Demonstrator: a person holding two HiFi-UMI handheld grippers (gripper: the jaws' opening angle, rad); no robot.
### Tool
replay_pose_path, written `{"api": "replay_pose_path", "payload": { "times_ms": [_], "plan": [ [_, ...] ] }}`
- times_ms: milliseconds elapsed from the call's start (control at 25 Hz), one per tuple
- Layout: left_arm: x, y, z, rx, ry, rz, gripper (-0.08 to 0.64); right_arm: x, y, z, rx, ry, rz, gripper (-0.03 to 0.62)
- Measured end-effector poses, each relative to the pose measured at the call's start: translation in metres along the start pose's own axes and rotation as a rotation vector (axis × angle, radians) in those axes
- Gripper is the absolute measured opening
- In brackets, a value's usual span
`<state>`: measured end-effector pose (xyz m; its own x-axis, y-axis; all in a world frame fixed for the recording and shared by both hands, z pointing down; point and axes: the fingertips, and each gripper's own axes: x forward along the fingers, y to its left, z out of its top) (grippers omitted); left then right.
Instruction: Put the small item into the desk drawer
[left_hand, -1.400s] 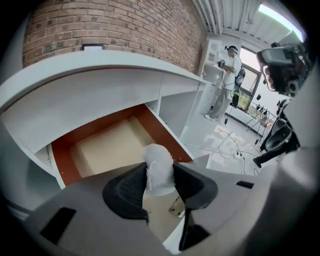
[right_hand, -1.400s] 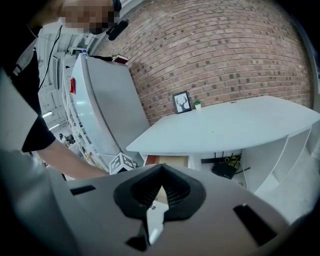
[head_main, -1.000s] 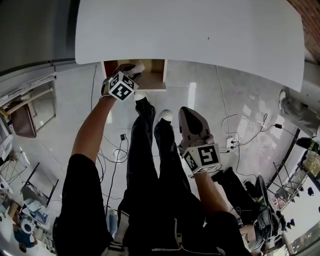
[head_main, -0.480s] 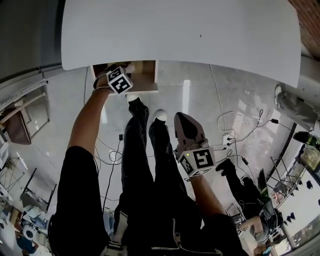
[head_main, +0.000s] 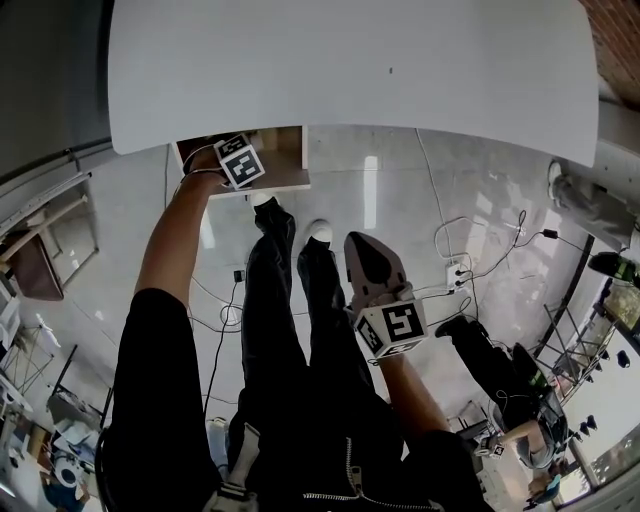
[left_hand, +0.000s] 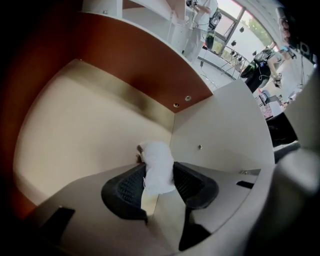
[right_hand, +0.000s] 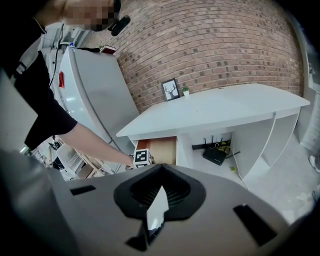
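Note:
In the left gripper view a small white crumpled item (left_hand: 158, 165) sits pinched between the dark pads of my left gripper (left_hand: 159, 176), which is shut on it. The item hangs inside the open desk drawer (left_hand: 75, 130), just above its pale floor and near the corner of the brown back wall. In the head view the drawer (head_main: 285, 146) sticks out from under the white desk top (head_main: 350, 60), and my left gripper (head_main: 241, 159) reaches into it, jaws hidden. My right gripper (head_main: 372, 268) hangs low by the right leg, shut and holding nothing (right_hand: 159, 194).
The right gripper view shows the desk (right_hand: 225, 106) from afar, a router (right_hand: 215, 155) under it, a picture frame (right_hand: 170, 90) on top and a white fridge (right_hand: 95, 95) to the left. Cables and a power strip (head_main: 460, 280) lie on the floor. Another person (head_main: 500, 375) crouches at the right.
My left gripper has moved farther into the drawer with the white item held. The right gripper has stayed by the leg, shut.

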<state>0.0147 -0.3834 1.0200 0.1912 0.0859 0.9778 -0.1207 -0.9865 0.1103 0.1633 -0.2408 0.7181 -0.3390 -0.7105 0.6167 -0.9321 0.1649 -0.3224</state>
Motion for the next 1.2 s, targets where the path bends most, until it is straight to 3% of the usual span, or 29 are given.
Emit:
{"api": "replay_pose_path", "payload": {
  "times_ms": [320, 480, 560, 720, 1200],
  "plan": [
    [-0.013, -0.001, -0.015, -0.078, 0.028, -0.022, 0.202, 0.004, -0.002, 0.003, 0.002, -0.004, -0.005, 0.005],
    [-0.022, 0.002, -0.016, -0.138, -0.036, 0.03, 0.198, 0.002, -0.006, 0.008, 0.005, -0.009, -0.007, 0.005],
    [-0.032, 0.004, -0.015, -0.143, -0.07, 0.061, 0.181, 0.002, -0.005, 0.013, -0.006, -0.016, -0.006, 0.005],
    [-0.061, 0.008, -0.011, -0.123, -0.132, 0.142, 0.066, 0.002, 0.006, 0.027, -0.039, -0.029, 0.014, 0.005],
    [-0.16, -0.021, -0.021, -0.461, -0.351, 0.267, 0.021, 0.004, 0.041, 0.065, -0.119, -0.053, 0.061, 0.005]
  ]
}}
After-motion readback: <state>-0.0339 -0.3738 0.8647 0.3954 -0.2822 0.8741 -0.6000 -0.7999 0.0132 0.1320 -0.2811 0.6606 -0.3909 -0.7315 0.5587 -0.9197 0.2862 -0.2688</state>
